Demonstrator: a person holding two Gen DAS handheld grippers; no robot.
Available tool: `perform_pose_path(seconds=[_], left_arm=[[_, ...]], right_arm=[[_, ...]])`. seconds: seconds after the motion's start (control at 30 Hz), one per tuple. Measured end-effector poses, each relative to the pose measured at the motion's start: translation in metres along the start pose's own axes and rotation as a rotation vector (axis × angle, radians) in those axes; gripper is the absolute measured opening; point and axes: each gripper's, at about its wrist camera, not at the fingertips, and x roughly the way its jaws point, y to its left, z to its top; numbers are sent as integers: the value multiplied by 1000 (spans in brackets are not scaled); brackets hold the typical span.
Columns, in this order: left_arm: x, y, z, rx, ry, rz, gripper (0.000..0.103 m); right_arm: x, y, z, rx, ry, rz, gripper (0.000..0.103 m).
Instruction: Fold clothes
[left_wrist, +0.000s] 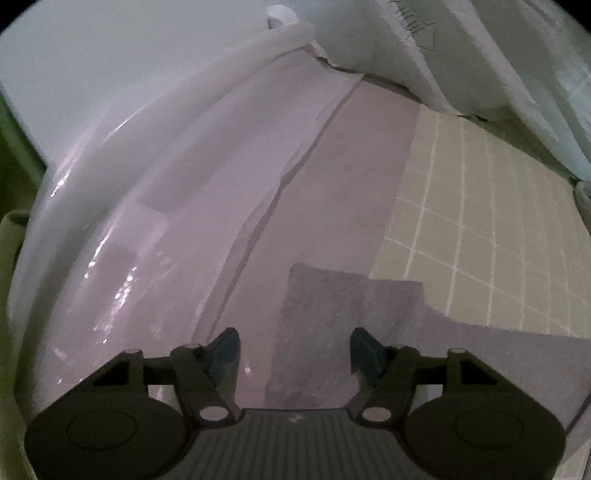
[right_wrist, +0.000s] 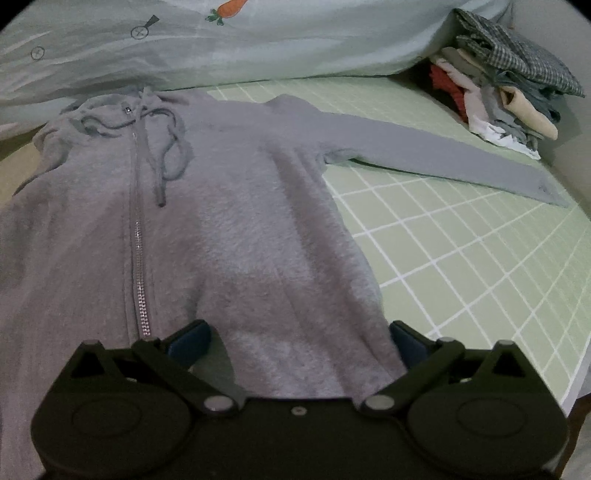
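The grey hoodie (right_wrist: 207, 221) lies flat on the bed (right_wrist: 461, 258), zip side up, hood toward the pillow (right_wrist: 258, 48) and hem toward me, so its long axis runs straight away from my right fingers (right_wrist: 299, 341). Those fingers are spread wide, one to each side of the lower right front panel just above the hem, and they pinch nothing that I can see. The right sleeve (right_wrist: 443, 158) stretches out sideways across the checked sheet toward the pile of folded clothes (right_wrist: 509, 88), well apart from my fingers.

My left fingers (left_wrist: 295, 349) are partly spread, with a grey cloth corner (left_wrist: 332, 332) lying between and just ahead of them; the pads do not press on it. I judge this to be the left sleeve end or left hem corner, but I cannot tell which from here. Beyond it are a shiny pale cover (left_wrist: 166, 203) and more checked sheet.

Both hands tilt steeply downward at the cloth. My left hand is nearer a loose edge, so I judge it should pinch that corner first, while the right waits over the body.
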Motion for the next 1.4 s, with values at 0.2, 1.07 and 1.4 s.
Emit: perform_pose_path(seconds=[0.2, 1.07, 1.4], left_arm=[[-19, -5, 11, 24, -91, -58, 6], [-101, 106, -109, -374, -195, 160, 7], [-92, 98, -128, -321, -101, 196, 7]], right_arm=[[1, -2, -1, 25, -2, 14, 103], [4, -14, -2, 40, -13, 61, 103], [4, -16, -3, 21, -15, 72, 103]])
